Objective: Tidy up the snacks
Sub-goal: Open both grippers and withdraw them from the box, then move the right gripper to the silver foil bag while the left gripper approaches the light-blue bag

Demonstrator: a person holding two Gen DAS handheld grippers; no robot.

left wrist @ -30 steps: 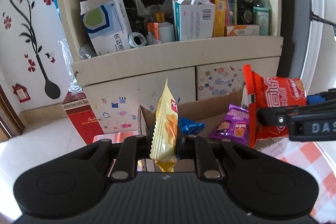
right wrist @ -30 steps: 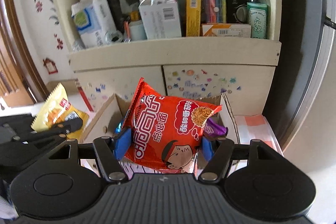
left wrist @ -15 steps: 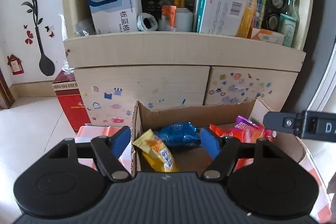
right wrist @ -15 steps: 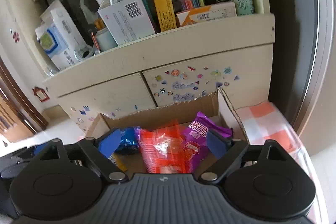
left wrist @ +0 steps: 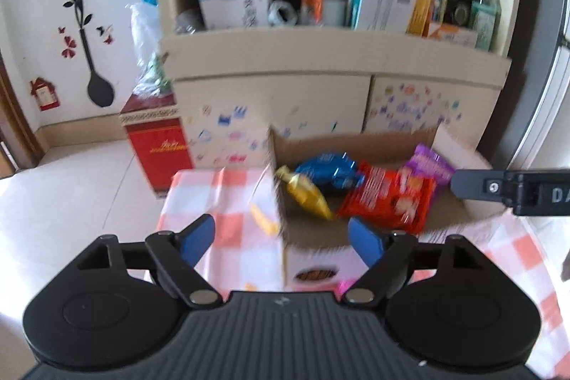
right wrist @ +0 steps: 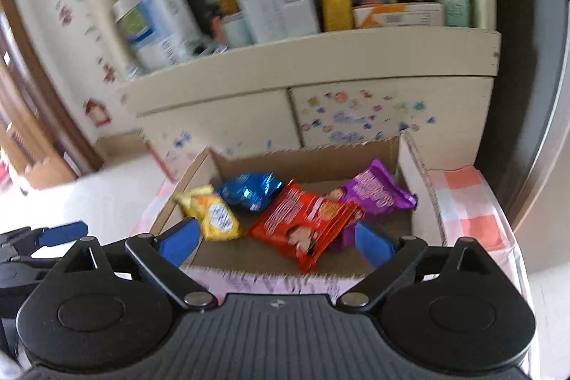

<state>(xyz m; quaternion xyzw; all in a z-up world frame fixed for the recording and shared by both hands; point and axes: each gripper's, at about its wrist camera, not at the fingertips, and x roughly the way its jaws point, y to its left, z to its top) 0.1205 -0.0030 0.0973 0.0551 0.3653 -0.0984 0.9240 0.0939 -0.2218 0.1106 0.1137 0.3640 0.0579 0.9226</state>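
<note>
My left hand-held gripper [left wrist: 281, 234] hangs with its blue-tipped fingers spread wide and nothing between them, poised above the near left corner of the open brown cardboard box [left wrist: 356, 145] that sits on the surface under a pink-and-white checked cloth [left wrist: 221, 191]. My right hand-held gripper [right wrist: 276, 243] is spread wide as well and empty, hovering over the near wall of the same box. Inside lie four snacks: the yellow crinkled packet [right wrist: 213, 212] at the left, the shiny blue foil packet [right wrist: 249, 191] just behind it, the red-orange noodle snack packet [right wrist: 306, 223] in the middle and tilted, and the purple packet [right wrist: 374, 193] at the right, partly under the red one. Behind the box stands a cream cabinet [left wrist: 320, 59] with stickers on its doors, its shelf crowded with cartons and bottles.
</note>
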